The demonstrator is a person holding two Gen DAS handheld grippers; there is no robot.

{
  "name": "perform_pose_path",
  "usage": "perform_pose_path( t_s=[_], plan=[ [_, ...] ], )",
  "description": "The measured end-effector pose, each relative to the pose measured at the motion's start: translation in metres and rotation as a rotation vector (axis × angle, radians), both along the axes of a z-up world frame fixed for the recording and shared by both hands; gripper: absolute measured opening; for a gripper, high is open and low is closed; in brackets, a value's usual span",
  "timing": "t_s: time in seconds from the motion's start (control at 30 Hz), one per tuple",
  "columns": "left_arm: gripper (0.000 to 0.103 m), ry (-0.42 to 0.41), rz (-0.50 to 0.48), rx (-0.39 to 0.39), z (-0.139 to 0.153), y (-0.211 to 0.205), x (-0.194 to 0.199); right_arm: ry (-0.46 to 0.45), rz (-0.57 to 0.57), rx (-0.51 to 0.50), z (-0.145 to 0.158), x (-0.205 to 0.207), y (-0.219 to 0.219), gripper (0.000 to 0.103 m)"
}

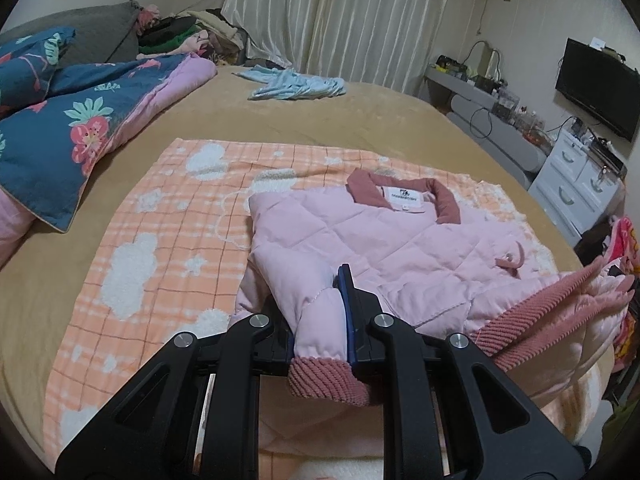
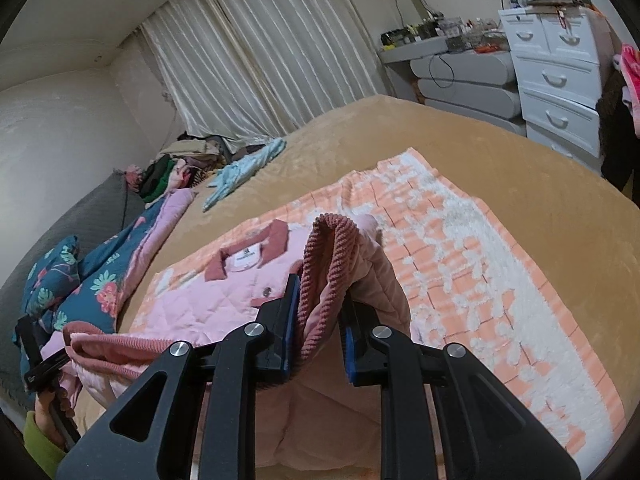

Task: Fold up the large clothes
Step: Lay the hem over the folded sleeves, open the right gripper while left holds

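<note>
A pink quilted jacket with a dusty-rose collar and ribbed hem lies on an orange checked blanket on the bed. My left gripper is shut on the jacket's sleeve just above its ribbed cuff, at the jacket's near left. My right gripper is shut on the jacket's ribbed hem and holds that edge lifted above the blanket. The jacket's collar and label show in the right wrist view. The left gripper also shows at the left edge of that view.
A tan bedspread covers the bed. A blue floral quilt lies at the left. A light blue garment and a clothes pile lie by the curtain. White drawers and a TV stand to the right.
</note>
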State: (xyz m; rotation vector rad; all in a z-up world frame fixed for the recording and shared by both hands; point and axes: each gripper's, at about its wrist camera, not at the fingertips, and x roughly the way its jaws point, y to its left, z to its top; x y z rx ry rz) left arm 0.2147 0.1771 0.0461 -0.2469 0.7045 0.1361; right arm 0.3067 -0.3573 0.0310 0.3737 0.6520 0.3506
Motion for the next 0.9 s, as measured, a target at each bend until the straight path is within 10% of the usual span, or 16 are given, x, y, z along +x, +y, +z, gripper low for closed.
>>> perform_pose_path(
  t_s=[0.6,0.9],
  plan=[
    [0.010,0.085,0.028,-0.009,-0.039,0.011,0.035,0.071,0.009,0.032,-0.025,0.048,0.015,0.025],
    [0.010,0.135,0.037,-0.034,-0.064,0.017,0.046,0.046,0.017,0.095,-0.021,0.047,0.008,0.082]
  ],
)
